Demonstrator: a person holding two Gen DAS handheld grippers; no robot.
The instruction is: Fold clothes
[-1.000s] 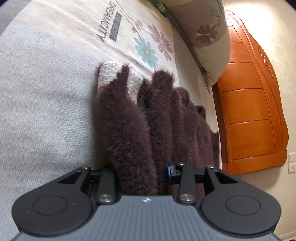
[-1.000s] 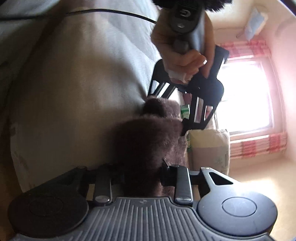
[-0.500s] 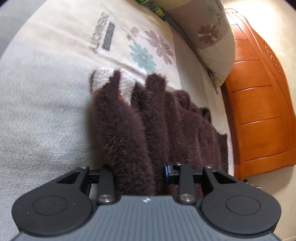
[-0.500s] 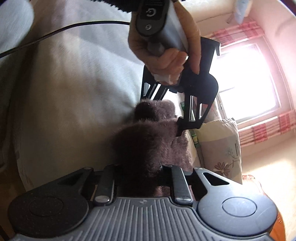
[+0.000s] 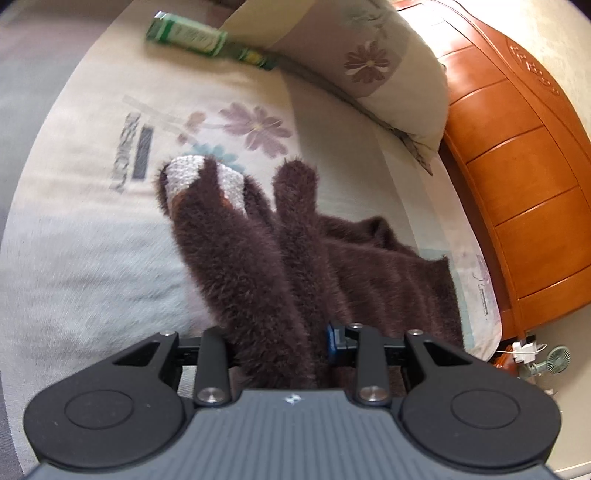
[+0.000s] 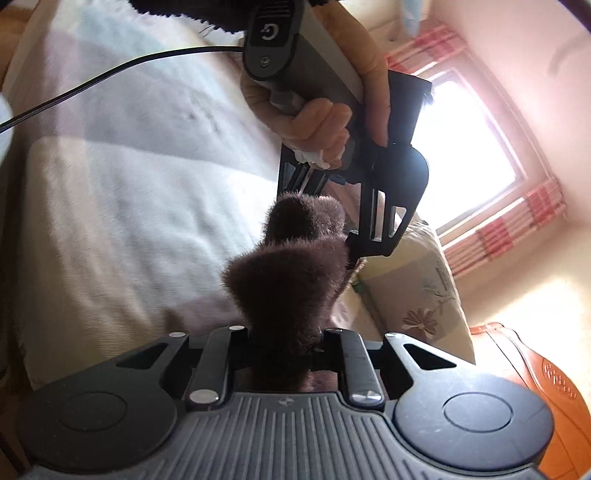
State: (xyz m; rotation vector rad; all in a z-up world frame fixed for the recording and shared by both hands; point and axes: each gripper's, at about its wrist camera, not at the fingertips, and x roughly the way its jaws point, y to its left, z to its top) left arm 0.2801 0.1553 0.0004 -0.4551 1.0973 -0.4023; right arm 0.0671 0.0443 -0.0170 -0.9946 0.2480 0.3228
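Brown fuzzy garment is bunched between both grippers' fingers, pinched.

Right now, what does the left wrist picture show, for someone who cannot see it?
A gripper pinches a fuzzy dark brown garment, which trails away over a flowered bedsheet. A pillow, a green box and a wooden headboard lie beyond.

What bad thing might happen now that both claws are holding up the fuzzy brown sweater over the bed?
1. The fuzzy brown sweater is bunched thick in the left claw and the right claw, so a fold could slip out.
2. Its dangling sleeve might land crooked on the bed sheet.
3. A swing might knock the green bottle lying by the pillow.
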